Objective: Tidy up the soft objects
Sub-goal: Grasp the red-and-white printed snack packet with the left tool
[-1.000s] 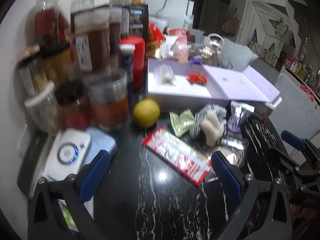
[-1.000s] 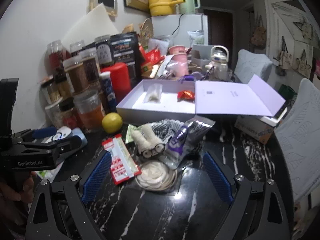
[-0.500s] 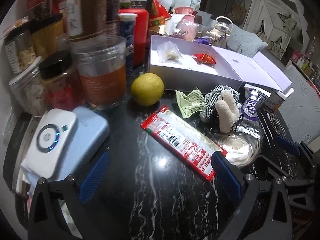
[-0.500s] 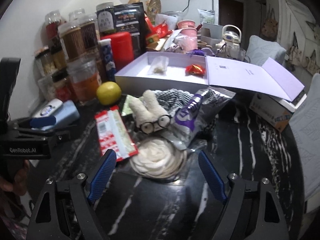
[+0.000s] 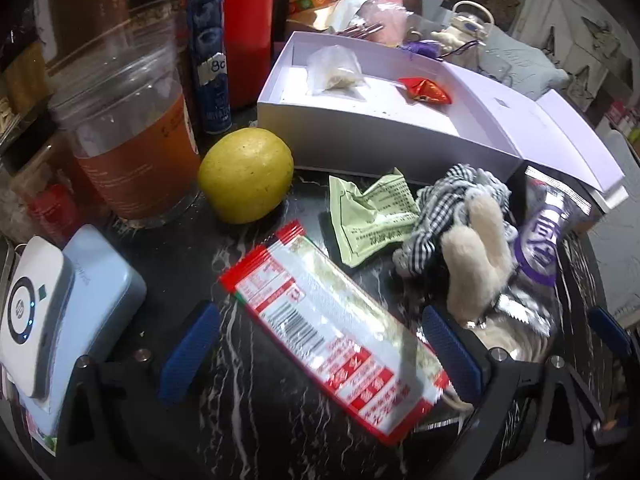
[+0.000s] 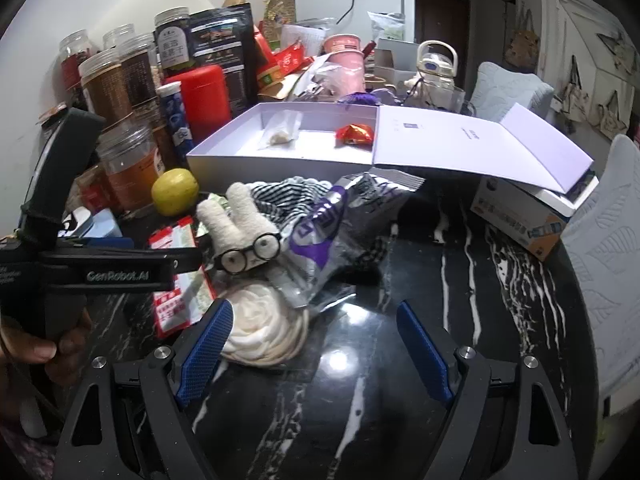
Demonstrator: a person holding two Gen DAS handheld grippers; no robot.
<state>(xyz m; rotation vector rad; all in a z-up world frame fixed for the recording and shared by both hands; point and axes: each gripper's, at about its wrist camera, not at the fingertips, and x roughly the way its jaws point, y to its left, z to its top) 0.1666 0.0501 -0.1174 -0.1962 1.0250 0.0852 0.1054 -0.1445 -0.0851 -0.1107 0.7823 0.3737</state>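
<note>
Both grippers empty, jaws apart, nothing between pads. Left gripper (image 5: 320,354) sits low over the red packet (image 5: 332,356): the packet lies between the jaws but neither pad presses it. Right gripper (image 6: 316,350): its jaws have just been closing a bit, no object between them; left pad is just beside the cream coil (image 6: 264,336), not gripping.

Step, as I read it: approach, pick not made yet. Soft items are still on the black table (image 6: 440,320), in a heap in front of the box (image 5: 360,120). Only a clear bag (image 5: 336,70) and a red wrapper (image 5: 426,90) are in the box.

Next move probably: left drops and closes across the packet's narrow width, flat and thin, so the pads need to get down to the tabletop. Right shifts left to centre on the coil or the bunny (image 6: 244,236) leaning over it.

Further back: green sachet (image 5: 372,216), checked cloth (image 5: 448,200), purple bag (image 6: 332,228), lemon (image 5: 246,176).

View differences:
- Right view shows the bunny's glasses, the left tool's body and the hand (image 6: 52,344) holding it. It also shows the open lid (image 6: 480,144).
- Left view gives the full packet, the sachet and the white device (image 5: 32,316); the coil is mostly hidden behind its own jaw.
</note>
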